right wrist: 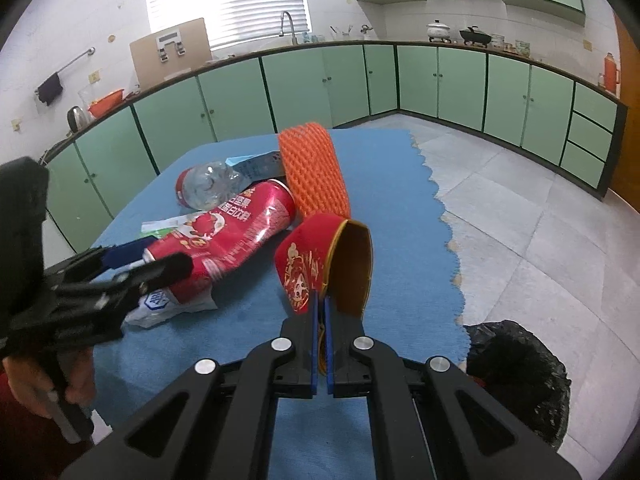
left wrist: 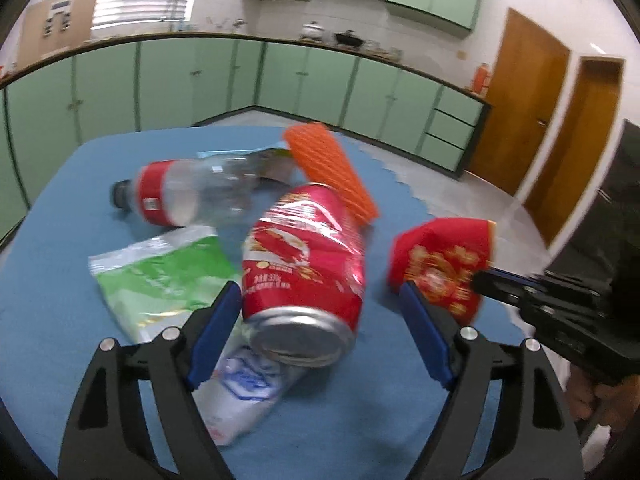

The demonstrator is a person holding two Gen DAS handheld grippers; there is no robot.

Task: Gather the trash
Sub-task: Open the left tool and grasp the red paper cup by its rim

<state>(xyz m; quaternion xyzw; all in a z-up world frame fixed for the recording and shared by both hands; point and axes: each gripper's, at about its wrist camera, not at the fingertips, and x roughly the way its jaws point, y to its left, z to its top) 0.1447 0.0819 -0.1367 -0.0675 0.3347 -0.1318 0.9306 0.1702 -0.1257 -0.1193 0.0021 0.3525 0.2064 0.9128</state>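
A: Starting with the left wrist view: the left gripper (left wrist: 320, 332) stands wide open around the base end of the red can (left wrist: 304, 268), which lies on its side on the blue tabletop (left wrist: 60, 240). One pad looks to be at the can's side, the other well clear, so nothing is held yet. I'd centre the can between the pads before closing, and squeeze low on the body, since a round can may roll out.

B: What sits near the can?

A: A white packet (left wrist: 244, 392) lies under its near end, a green wrapper (left wrist: 160, 276) just beside it, a clear bottle (left wrist: 180, 196) beyond, and orange foam netting (left wrist: 332, 172) leaning behind. Close only on the can, or the packet could drag along.

B: And the right wrist view?

A: The right gripper (right wrist: 321, 320) is pinched tight on the lower edge of a red paper cup (right wrist: 320, 264), just beside the can. A black bin bag (right wrist: 520, 376) gapes past the tabletop's edge, on the far side of the cup from the can. I'd carry the cup over that opening before letting go.
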